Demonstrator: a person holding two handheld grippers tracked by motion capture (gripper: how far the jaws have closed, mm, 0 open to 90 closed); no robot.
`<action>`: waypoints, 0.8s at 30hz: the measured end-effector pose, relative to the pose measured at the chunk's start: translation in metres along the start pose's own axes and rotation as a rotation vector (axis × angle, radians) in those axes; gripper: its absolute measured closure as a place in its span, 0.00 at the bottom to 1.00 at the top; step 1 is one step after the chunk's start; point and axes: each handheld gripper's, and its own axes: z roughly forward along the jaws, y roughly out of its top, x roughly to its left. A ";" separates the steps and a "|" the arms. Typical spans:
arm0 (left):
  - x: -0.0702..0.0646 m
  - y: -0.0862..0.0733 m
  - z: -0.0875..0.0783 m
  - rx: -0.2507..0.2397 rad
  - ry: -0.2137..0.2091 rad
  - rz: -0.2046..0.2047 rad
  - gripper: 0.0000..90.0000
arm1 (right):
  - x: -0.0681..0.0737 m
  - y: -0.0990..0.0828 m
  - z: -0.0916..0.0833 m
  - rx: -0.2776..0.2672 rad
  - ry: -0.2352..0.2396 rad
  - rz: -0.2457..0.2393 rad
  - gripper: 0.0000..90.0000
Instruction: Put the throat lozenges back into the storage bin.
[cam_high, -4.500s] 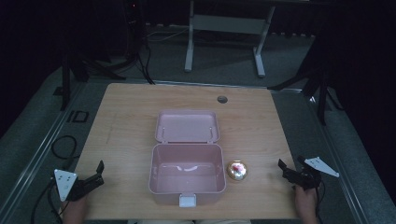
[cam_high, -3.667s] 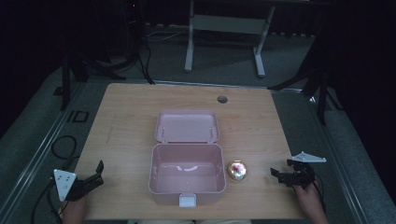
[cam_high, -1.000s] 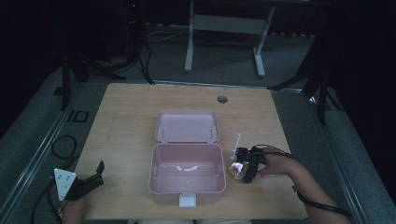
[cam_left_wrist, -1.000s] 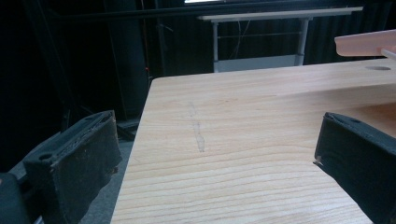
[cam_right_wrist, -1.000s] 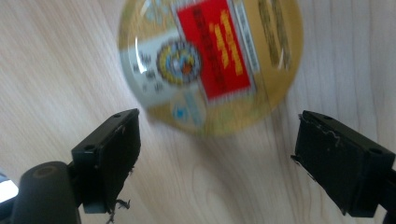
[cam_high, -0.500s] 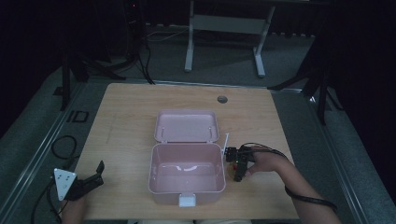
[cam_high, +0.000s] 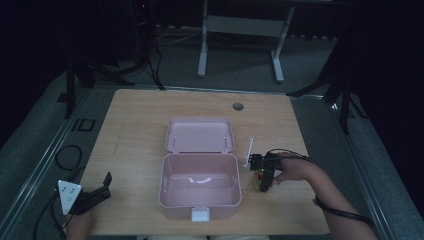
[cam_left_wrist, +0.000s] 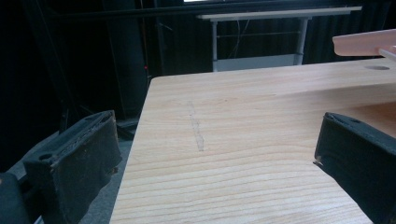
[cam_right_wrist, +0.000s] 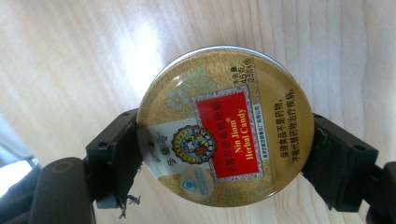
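- In the high view, a pink plastic box (cam_high: 200, 185) sits open at the centre of the wooden table (cam_high: 135, 125), its lid (cam_high: 200, 135) laid back flat toward the upper part of the frame and a white latch (cam_high: 200, 215) at its lower edge.
- The right gripper (cam_high: 264, 176) is just right of the box in that view, pointing down at the tabletop, with the person's right hand (cam_high: 292, 170) behind it and the forearm running off toward the lower right corner.
- In the right gripper view, the two black jaws are pressed against opposite sides of a round gold candy tin (cam_right_wrist: 224, 126), clamped on it; the tin fills the centre of the frame, with a red label reading "Nin Jiom Herbal Candy" on top.
- Light wood grain of the table lies behind the tin; whether the tin touches the table cannot be told.
- The left gripper (cam_high: 92, 192) lies at the lower left of the high view, near the table's edge, well apart from the box.
- In the left gripper view, its jaws stand wide apart at the lower corners of the frame with bare tabletop (cam_left_wrist: 243, 140) between them; a pink edge of the box (cam_left_wrist: 364, 43) shows at the upper right.
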 end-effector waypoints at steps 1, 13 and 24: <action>0.000 0.000 0.000 0.000 0.000 0.000 0.01 | 0.001 -0.002 -0.003 0.001 0.000 -0.006 0.23; 0.000 0.000 0.000 0.004 0.003 0.000 0.01 | 0.017 -0.010 -0.063 0.005 -0.020 -0.033 0.23; 0.000 0.000 0.000 0.005 0.003 -0.002 0.01 | 0.043 0.007 -0.126 -0.021 -0.056 -0.085 0.23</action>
